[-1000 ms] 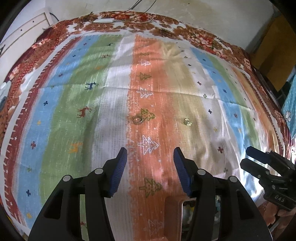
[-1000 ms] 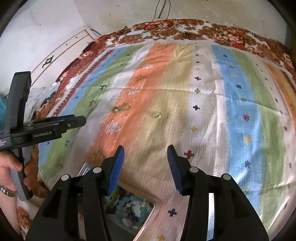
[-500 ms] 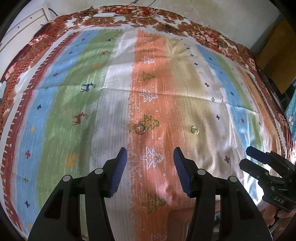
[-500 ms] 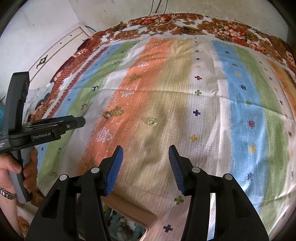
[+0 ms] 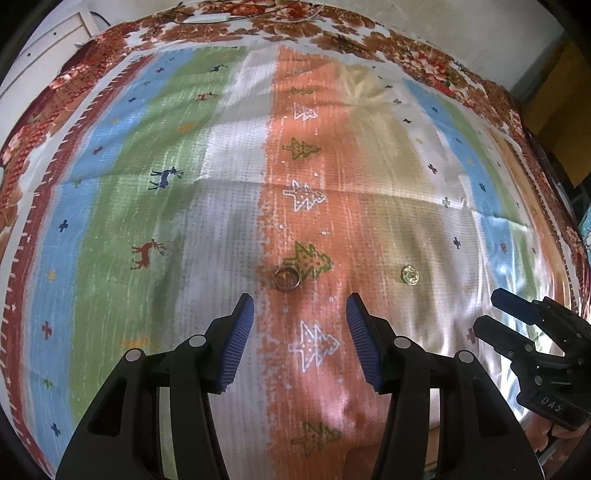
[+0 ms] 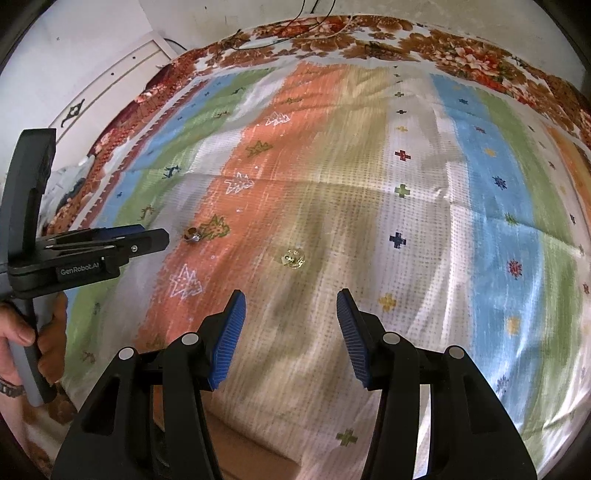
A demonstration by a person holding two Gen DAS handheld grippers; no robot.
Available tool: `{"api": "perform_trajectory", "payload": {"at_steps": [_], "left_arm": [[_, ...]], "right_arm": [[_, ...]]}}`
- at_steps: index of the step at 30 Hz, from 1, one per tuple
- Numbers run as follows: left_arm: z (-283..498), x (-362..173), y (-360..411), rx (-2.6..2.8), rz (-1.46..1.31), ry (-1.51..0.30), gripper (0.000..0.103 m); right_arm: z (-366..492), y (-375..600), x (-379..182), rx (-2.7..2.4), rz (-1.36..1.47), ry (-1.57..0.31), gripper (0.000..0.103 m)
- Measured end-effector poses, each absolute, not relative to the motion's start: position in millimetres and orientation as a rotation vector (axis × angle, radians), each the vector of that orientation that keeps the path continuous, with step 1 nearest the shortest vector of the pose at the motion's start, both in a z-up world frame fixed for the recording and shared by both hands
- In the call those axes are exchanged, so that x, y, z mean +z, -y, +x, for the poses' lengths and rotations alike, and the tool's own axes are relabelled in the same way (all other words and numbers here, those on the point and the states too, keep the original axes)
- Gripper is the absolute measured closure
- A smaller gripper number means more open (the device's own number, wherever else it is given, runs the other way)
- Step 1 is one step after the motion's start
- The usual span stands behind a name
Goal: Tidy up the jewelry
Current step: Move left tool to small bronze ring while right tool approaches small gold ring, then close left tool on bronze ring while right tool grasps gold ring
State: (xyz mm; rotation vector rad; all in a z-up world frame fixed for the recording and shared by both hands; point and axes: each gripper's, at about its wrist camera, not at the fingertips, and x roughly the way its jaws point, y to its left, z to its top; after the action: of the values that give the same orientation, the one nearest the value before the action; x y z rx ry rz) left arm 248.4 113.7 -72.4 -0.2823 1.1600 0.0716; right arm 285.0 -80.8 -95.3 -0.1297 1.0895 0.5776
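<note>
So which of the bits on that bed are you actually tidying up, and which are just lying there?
Part of the job:
- gold ring
- gold flower-shaped piece
- left gripper, open
- right gripper, open

Just there:
- striped bedspread
- cables at the far edge

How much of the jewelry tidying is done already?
Nothing looks put away yet. The ring and the small gold flower piece both lie loose on the striped cloth. The left gripper and right gripper are open and empty, one above each piece. Picking up and storing both is left.
</note>
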Motion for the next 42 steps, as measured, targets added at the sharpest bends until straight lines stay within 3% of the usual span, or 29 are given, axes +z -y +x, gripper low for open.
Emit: {"api": "perform_trajectory", "payload": {"at_steps": [21,34,42], "left_arm": [[279,-107,-117,0.085,-0.230,-1.241,0.056],[288,-119,-115,0.079,-0.209,-1.266,0.067],[289,-121,-115,0.092,-0.176,-1.270,0.080]], "right_arm": [[314,62,-117,0.584,-0.193,-1.121,0.052],[326,46,-132,0.601,-0.251,-1.148,0.052],[332,37,-137,0.607,-0.280,-1.164,0.052]]}}
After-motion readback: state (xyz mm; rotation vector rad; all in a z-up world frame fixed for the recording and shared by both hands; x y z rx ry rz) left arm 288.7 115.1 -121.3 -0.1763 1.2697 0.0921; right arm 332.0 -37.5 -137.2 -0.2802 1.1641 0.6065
